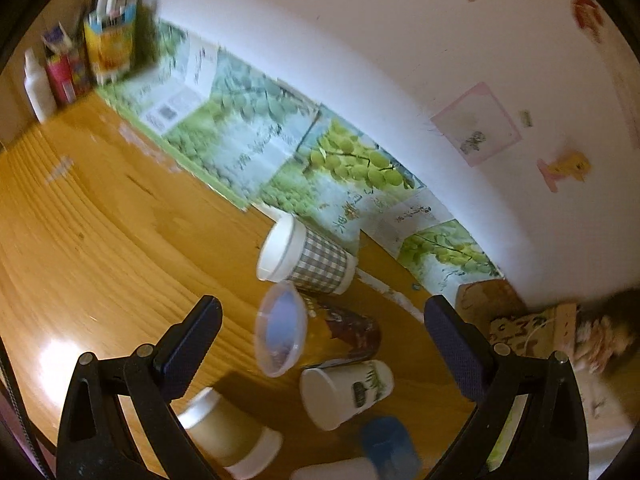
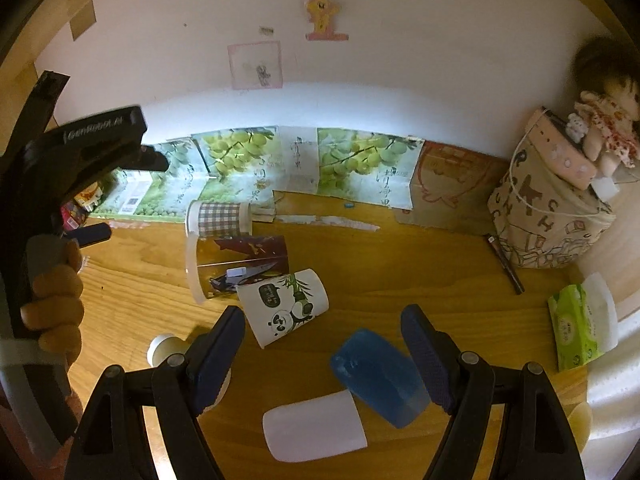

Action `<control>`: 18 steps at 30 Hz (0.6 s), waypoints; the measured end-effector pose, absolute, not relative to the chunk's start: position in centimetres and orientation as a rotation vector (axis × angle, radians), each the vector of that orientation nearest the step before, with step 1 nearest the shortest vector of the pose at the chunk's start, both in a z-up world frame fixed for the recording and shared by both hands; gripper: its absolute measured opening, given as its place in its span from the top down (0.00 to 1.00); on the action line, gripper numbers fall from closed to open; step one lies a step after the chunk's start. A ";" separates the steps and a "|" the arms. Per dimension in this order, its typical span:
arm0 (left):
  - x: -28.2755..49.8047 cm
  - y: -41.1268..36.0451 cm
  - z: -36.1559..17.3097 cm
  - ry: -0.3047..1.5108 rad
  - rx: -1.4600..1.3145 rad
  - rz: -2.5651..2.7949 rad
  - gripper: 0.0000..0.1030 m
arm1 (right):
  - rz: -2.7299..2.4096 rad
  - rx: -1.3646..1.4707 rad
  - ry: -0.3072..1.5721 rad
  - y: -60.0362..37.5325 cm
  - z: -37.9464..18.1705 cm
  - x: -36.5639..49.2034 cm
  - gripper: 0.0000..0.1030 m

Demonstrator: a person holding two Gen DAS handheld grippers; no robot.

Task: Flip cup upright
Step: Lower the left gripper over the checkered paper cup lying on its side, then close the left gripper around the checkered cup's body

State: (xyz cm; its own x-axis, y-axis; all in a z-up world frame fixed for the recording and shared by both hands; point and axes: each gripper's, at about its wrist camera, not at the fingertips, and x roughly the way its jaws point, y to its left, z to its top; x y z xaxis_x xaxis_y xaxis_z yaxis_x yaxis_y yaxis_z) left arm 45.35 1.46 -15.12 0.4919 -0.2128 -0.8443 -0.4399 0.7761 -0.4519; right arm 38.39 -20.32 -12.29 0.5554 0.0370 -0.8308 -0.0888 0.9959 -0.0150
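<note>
Hovering over a wooden tabletop [image 2: 400,264], I hold both claws spread apart and empty. Six cups lie on their sides in a cluster. My right claw [image 2: 324,336] sits above the blue cup [image 2: 380,380], with the white cup [image 2: 316,428] just beside it and the panda cup [image 2: 286,304] near. My left claw [image 1: 320,328] frames the clear cup [image 1: 316,332], with the checked cup [image 1: 308,258] beyond. Risk: the cups lie close, so a finger may nudge a neighbour and send it rolling.
</note>
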 end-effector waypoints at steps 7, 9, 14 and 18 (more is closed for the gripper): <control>47.3 1.4 -18.1 1.142 -0.822 0.155 0.02 | 0.074 -0.064 1.022 -20.4 -13.7 39.9 0.22; 47.7 1.7 -18.8 1.156 -0.847 0.185 0.02 | 0.072 -0.063 1.033 -20.5 -14.0 40.2 0.22; 48.8 2.3 -20.9 1.202 -0.886 0.242 0.02 | 0.063 -0.065 1.070 -20.8 -14.8 40.7 0.22; 49.5 2.7 -22.6 1.252 -0.941 0.240 0.02 | 0.046 -0.067 1.091 -21.3 -15.4 40.9 0.22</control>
State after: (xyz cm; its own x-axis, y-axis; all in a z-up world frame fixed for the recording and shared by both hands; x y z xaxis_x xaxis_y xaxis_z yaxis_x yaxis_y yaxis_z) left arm 49.52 2.67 -22.60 0.3442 -0.3242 -0.8811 -0.6274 0.6188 -0.4728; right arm 40.89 -21.28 -15.36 0.4607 0.0041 -0.8876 -0.0699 0.9971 -0.0317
